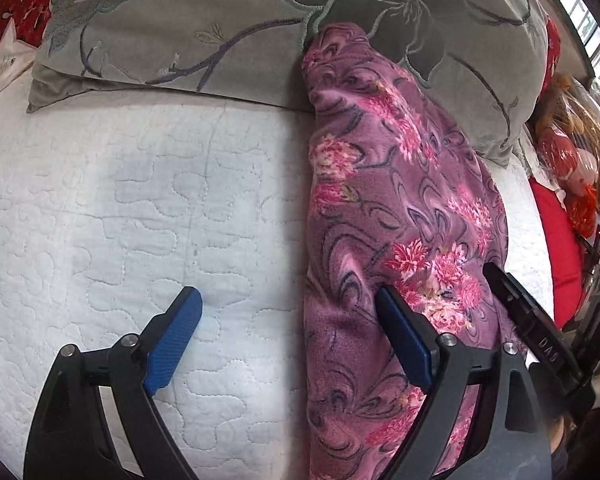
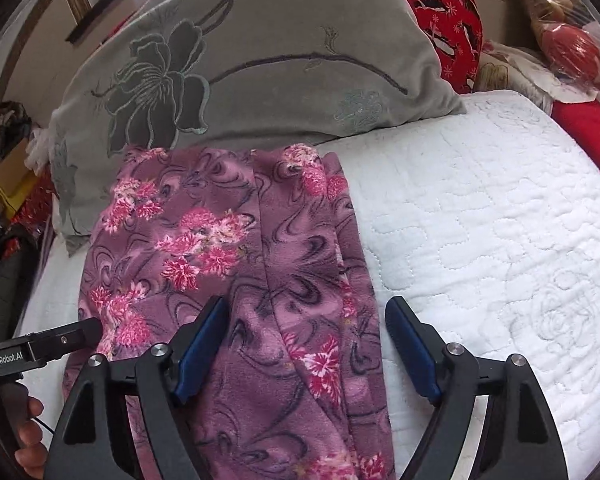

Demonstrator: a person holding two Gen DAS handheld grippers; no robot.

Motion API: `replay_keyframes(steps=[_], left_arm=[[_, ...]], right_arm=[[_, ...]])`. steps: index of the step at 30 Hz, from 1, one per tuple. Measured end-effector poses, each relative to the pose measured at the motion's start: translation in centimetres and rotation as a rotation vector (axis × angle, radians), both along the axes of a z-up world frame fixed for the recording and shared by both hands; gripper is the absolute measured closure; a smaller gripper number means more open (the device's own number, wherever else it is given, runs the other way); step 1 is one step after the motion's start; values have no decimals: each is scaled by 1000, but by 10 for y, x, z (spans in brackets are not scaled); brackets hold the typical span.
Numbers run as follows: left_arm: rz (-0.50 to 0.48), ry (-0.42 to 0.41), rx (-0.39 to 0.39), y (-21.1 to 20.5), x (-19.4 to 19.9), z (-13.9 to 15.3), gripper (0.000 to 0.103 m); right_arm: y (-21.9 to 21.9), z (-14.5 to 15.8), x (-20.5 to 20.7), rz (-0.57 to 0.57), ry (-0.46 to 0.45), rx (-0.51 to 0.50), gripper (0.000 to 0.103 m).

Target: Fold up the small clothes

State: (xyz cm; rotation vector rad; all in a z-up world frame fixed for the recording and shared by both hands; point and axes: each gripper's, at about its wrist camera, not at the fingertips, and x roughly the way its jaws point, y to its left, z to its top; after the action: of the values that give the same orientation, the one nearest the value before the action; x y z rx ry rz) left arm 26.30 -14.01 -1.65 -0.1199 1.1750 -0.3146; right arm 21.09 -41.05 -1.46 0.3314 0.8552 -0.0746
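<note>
A purple fleece garment with pink flowers (image 1: 400, 208) lies lengthwise on the white quilted bed, folded into a long strip; in the right wrist view (image 2: 228, 248) its far end reaches the grey pillow. My left gripper (image 1: 288, 300) is open, its jaws straddling the garment's left edge, one blue pad on the quilt, one over the cloth. My right gripper (image 2: 308, 312) is open and empty, its jaws straddling the garment's right edge. The left gripper's black finger also shows in the right wrist view (image 2: 60, 340), touching the garment's left side.
A grey embroidered pillow (image 1: 228, 28) lies across the far end of the white quilt (image 1: 140, 208). Red cushions (image 2: 448, 16) and a plastic-wrapped bundle (image 2: 564, 36) sit behind and beside it. A cardboard box and clutter (image 2: 8, 168) stand off the bed's left side.
</note>
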Motion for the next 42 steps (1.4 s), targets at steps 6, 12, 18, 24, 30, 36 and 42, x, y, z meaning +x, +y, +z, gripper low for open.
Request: replay_keyframes(steps=[6, 12, 18, 24, 30, 36, 42], left_arm=[[1, 6, -2, 14, 7, 6, 12], [-3, 17, -2, 12, 13, 6, 10], [5, 43, -42, 29, 20, 18, 10], [31, 122, -126, 22, 29, 12, 10], [-19, 86, -64, 20, 23, 25, 10], [-2, 156, -198, 31, 22, 20, 10], [-53, 253, -304, 8, 23, 4, 10]], right_arm=[[-1, 15, 15, -40, -91, 20, 24], [4, 4, 50, -52, 3, -50, 33], [-7, 14, 47, -78, 7, -43, 41], [1, 7, 36, -13, 37, -163, 51], [-26, 13, 23, -66, 27, -16, 57], [-51, -4, -3, -21, 58, 153, 52], [-50, -22, -7, 32, 30, 361, 38]])
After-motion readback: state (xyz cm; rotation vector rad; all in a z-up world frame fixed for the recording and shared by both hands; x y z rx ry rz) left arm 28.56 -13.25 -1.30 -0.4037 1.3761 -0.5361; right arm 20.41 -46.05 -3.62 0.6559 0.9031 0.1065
